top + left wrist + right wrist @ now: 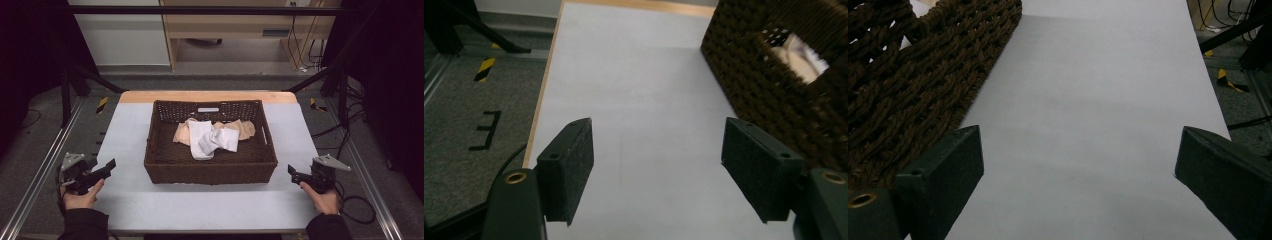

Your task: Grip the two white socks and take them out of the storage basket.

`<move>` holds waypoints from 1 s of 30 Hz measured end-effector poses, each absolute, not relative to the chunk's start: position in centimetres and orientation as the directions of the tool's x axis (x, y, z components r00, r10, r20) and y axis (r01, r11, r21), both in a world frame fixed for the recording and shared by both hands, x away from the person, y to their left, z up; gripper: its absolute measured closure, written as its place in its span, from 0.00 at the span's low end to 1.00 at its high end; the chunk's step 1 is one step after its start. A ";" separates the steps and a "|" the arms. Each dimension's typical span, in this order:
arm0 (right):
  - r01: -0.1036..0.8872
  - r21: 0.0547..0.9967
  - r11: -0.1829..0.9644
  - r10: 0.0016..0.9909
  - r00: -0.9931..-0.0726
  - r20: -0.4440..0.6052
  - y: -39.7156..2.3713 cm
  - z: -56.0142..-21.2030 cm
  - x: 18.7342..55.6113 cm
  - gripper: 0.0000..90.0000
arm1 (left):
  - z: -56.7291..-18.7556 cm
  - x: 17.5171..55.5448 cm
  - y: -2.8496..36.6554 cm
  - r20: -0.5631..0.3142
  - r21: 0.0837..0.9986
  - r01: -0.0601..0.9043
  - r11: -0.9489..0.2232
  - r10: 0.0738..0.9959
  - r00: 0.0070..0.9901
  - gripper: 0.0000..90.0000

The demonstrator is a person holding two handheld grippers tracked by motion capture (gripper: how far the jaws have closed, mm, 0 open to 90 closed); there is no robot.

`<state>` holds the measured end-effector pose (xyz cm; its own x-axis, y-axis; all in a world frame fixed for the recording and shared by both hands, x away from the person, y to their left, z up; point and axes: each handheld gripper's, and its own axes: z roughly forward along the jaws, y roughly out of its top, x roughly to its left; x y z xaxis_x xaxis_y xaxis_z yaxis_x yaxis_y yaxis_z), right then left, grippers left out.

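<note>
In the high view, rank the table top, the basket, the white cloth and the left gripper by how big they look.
1. Table top
2. Basket
3. White cloth
4. Left gripper

The last two look fairly close in size, so their order is unsure.

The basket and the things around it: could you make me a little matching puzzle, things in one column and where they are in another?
Things:
1. white cloth
2. wicker basket
3. left gripper
4. right gripper

Places:
A. middle of the table
B. off the basket's right side, jaws open
C. inside the basket, on peach cloth
D. off the basket's left side, jaws open

Pairs: 1-C, 2-A, 3-D, 4-B
</note>
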<state>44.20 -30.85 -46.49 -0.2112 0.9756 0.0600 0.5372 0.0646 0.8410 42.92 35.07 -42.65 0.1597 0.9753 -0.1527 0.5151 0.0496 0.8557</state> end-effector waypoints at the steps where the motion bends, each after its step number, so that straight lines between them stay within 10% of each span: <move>1: 0.539 0.840 0.066 0.976 -0.211 0.058 -30.8 -46.4 44.2 0.06 | -42.7 42.9 35.1 -0.153 0.856 0.515 0.050 0.975 0.160 0.33; 30: 0.526 0.845 0.099 0.976 -0.218 0.021 -30.2 -46.5 44.1 0.07 | -35.7 43.8 26.5 -0.098 0.920 0.390 -0.040 0.940 0.328 0.35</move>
<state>44.11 -30.23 -46.50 -0.2182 0.9757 0.0211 0.5258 0.0993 0.8448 43.82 26.46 -35.66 0.3279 0.9396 -0.0982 0.3898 -0.0399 0.9200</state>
